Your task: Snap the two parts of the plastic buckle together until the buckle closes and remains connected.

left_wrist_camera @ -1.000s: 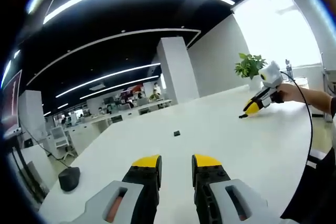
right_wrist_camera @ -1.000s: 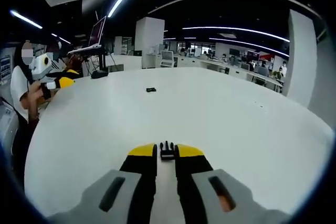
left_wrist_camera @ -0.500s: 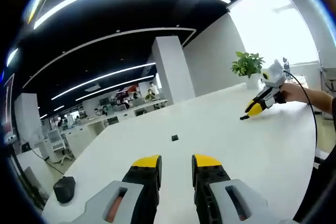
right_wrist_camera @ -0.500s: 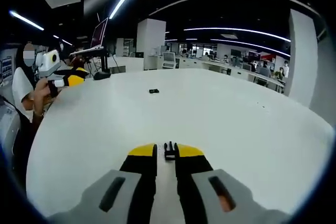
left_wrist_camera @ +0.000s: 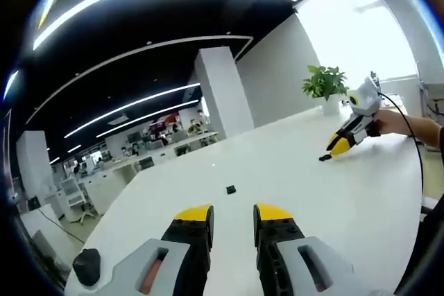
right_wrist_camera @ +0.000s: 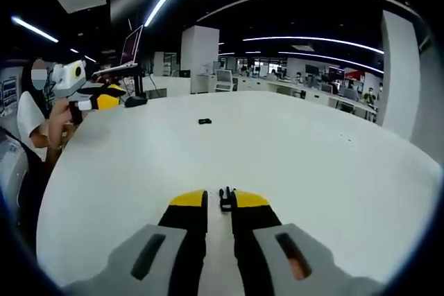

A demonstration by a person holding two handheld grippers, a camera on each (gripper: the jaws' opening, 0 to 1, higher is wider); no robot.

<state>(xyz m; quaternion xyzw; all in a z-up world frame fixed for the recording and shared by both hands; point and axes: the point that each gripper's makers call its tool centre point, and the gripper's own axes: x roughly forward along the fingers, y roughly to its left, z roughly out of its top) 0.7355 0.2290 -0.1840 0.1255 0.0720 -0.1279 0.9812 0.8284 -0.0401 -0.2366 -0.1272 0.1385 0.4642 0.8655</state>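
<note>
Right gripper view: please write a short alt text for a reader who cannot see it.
The right gripper holds a small black buckle part between its yellow-tipped jaws, over a large white table. The other buckle part lies farther off on the table, and the left gripper is at the far left.

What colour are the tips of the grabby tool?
Yellow. The left tool has yellow tips on black fingers; clearest in the left gripper view.
</note>
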